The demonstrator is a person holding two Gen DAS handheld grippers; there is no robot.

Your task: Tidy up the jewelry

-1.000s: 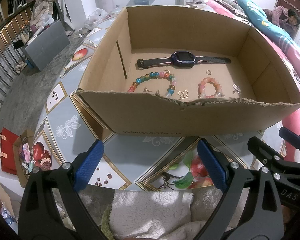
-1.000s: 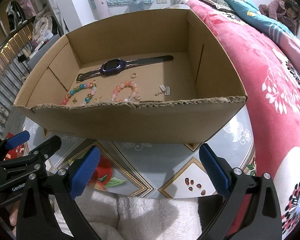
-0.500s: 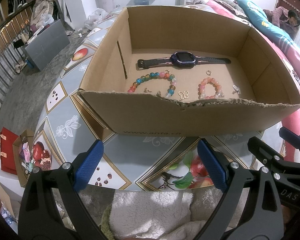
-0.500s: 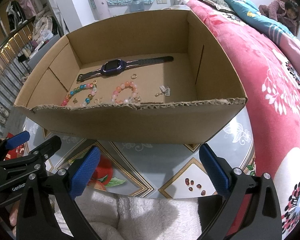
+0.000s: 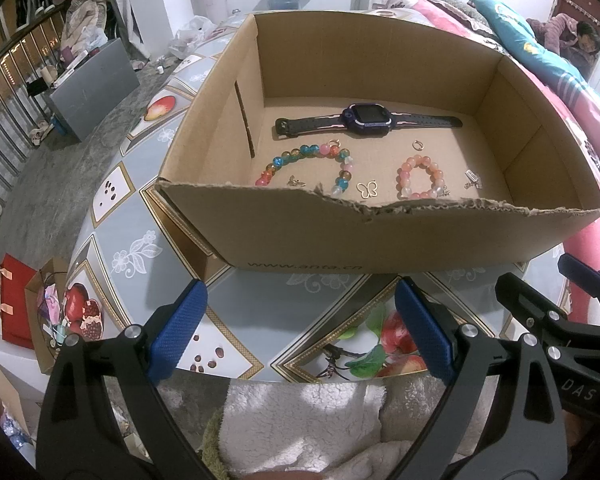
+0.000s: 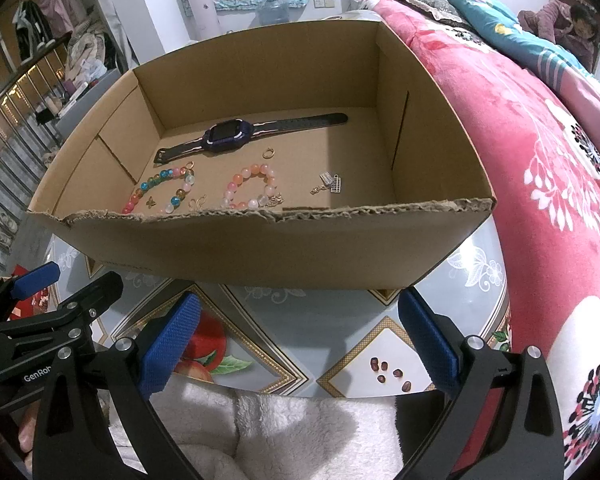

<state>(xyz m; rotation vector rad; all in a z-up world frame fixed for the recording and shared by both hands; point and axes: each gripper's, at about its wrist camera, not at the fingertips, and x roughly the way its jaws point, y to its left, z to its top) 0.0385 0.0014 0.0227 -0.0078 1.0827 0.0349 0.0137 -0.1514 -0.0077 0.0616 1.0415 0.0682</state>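
Note:
A cardboard box (image 5: 380, 236) (image 6: 260, 248) stands on the patterned table. Inside lie a dark watch (image 5: 366, 120) (image 6: 230, 138), a multicoloured bead bracelet (image 5: 308, 162) (image 6: 160, 190), a pink bead bracelet (image 5: 420, 176) (image 6: 250, 190), a small ring (image 5: 418, 145) (image 6: 268, 153), a butterfly charm (image 5: 368, 190) and a silver charm (image 5: 473, 178) (image 6: 332, 182). My left gripper (image 5: 300, 334) is open in front of the box, holding nothing. My right gripper (image 6: 298, 338) is open beside it, also short of the box.
A red floral quilt (image 6: 540, 160) lies right of the table. White fleece (image 6: 292, 428) fills the near edge below the grippers. A grey box (image 5: 92, 84) and a railing (image 5: 4, 92) stand on the floor at left, with bags (image 5: 16, 300) by the table.

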